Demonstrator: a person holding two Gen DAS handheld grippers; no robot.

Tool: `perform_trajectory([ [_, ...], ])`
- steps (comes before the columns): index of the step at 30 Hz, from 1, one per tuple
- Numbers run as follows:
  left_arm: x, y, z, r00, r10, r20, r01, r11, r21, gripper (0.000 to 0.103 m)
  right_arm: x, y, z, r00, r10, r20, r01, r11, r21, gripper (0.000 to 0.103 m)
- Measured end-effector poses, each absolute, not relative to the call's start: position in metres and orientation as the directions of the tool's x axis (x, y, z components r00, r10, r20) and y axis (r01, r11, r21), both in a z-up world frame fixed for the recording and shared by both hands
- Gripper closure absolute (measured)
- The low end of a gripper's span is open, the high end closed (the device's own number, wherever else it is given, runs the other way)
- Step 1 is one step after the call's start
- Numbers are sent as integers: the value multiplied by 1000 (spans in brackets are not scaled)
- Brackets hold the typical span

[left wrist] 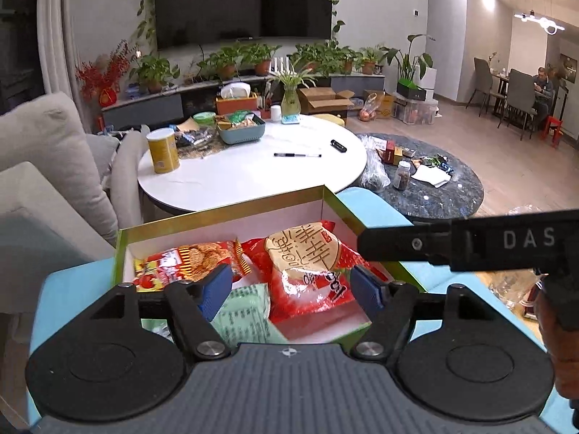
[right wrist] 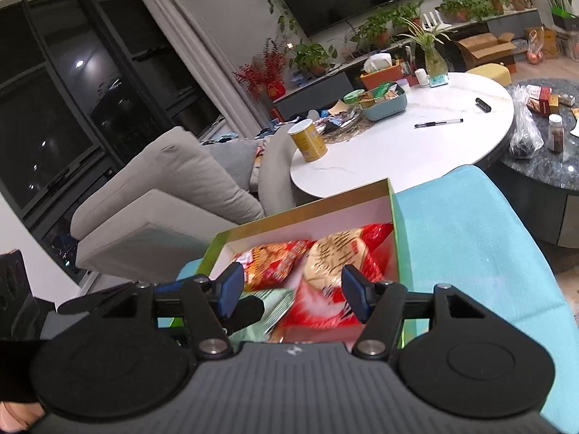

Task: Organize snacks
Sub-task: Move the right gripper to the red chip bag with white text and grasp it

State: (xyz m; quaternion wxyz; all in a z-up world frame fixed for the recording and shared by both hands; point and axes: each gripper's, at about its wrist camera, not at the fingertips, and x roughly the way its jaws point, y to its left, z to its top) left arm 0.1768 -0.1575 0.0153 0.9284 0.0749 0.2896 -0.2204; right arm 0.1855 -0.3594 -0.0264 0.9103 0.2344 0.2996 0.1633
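A green and gold box [left wrist: 224,209] with a white inside sits on a turquoise seat [left wrist: 380,202]. In it lie a red cracker packet [left wrist: 311,271], an orange-red biscuit packet [left wrist: 191,264] and a pale green packet [left wrist: 246,311]. My left gripper [left wrist: 293,289] is open and empty, just above the box's near side. The right gripper's black body [left wrist: 452,242] crosses in from the right. In the right wrist view, my right gripper [right wrist: 289,293] is open and empty over the same box [right wrist: 307,209], above the red packet [right wrist: 336,264], orange packet [right wrist: 271,260] and green packet [right wrist: 275,307].
A white round table [left wrist: 253,170] beyond the box holds a yellow can [left wrist: 163,150], a blue basket of snacks [left wrist: 240,128], a pen [left wrist: 296,154] and a vase. A dark marble table [left wrist: 434,184] with jars and bags stands right. A grey sofa [left wrist: 43,166] is left.
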Motion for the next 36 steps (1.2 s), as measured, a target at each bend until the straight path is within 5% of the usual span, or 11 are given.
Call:
perform_trajectory([
  [21, 65, -129, -2, 731, -309, -608, 412, 911, 32, 18, 80, -332, -35, 738, 386, -553, -116, 881, 459, 36],
  [36, 32, -138, -36, 662, -345, -666, 453, 891, -12, 18, 55, -334, -66, 717, 302, -629, -51, 922, 385, 34],
])
